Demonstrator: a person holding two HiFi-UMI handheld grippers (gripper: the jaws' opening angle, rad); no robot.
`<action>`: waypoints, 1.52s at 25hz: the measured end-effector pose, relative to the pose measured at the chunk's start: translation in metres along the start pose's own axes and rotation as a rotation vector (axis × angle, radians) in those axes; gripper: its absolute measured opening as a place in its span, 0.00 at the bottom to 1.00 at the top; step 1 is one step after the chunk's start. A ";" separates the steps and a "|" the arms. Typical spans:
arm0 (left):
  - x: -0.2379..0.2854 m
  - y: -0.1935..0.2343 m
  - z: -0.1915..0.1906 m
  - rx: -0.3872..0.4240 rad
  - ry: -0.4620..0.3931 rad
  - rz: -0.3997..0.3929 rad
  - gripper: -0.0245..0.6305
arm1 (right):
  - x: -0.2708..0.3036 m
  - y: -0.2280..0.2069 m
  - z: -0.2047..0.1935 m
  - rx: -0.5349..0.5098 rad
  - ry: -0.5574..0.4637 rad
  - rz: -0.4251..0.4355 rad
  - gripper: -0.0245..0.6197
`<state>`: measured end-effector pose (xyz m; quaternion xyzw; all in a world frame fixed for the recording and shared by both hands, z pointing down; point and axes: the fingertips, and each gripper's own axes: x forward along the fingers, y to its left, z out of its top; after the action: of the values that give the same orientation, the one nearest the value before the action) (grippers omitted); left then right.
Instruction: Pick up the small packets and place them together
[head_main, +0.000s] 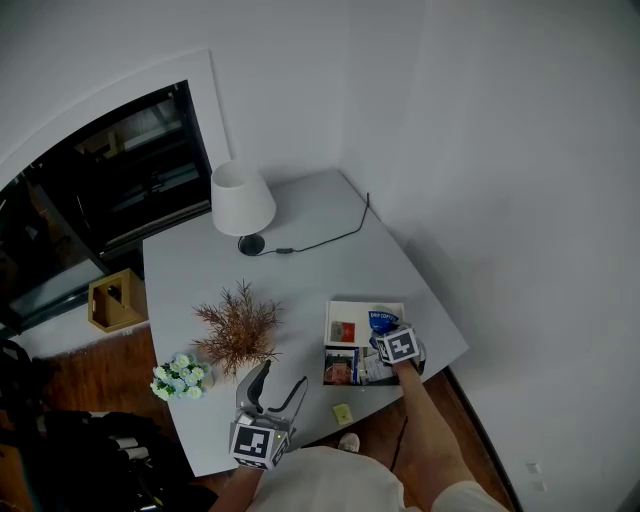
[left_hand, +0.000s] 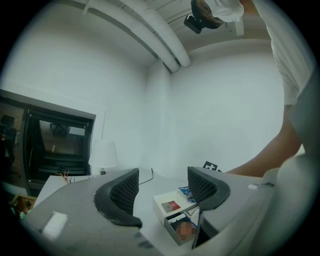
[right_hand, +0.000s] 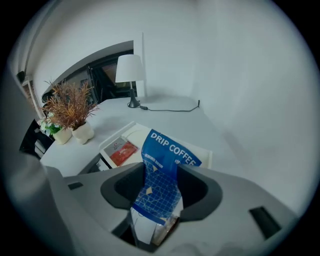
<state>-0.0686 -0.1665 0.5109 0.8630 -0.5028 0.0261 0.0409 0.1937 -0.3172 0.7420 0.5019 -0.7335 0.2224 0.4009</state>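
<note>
The blue drip coffee packet (right_hand: 167, 155) is clamped upright between the jaws of the right gripper (right_hand: 161, 180), its printed top sticking out past the fingertips. Just beyond and below it lies a white tray (right_hand: 131, 132), with a red packet (right_hand: 122, 151) on it to the gripper's left. The left gripper (left_hand: 162, 187), well off to the left, has its jaws wide apart with nothing between them

- Packet (right_hand: 163, 172): the jaws are hiding its lower end; the fine print under the large lettering is showing too small to read.
- Right gripper (head_main: 386, 330), head view: its marker cube (head_main: 399, 346) is covering the jaws.
- Tray (head_main: 327, 367): its contents are showing too small to tell.
- Yellow scrap (head_main: 343, 413): it is showing too small to identify.
- Forearm (head_main: 430, 440): the bottom edge is cutting it off.
</note>
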 end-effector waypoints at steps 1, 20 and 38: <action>-0.001 0.001 0.000 0.001 0.001 0.005 0.49 | 0.005 -0.001 -0.001 0.012 0.013 0.009 0.38; -0.002 0.005 0.004 -0.008 -0.020 -0.005 0.49 | -0.076 -0.006 0.064 0.062 -0.400 -0.008 0.69; -0.001 -0.008 0.025 0.014 -0.060 -0.096 0.49 | -0.305 0.084 0.044 0.086 -0.989 -0.086 0.62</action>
<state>-0.0618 -0.1642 0.4857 0.8867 -0.4618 0.0016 0.0209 0.1542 -0.1457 0.4759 0.5931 -0.8046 -0.0290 -0.0070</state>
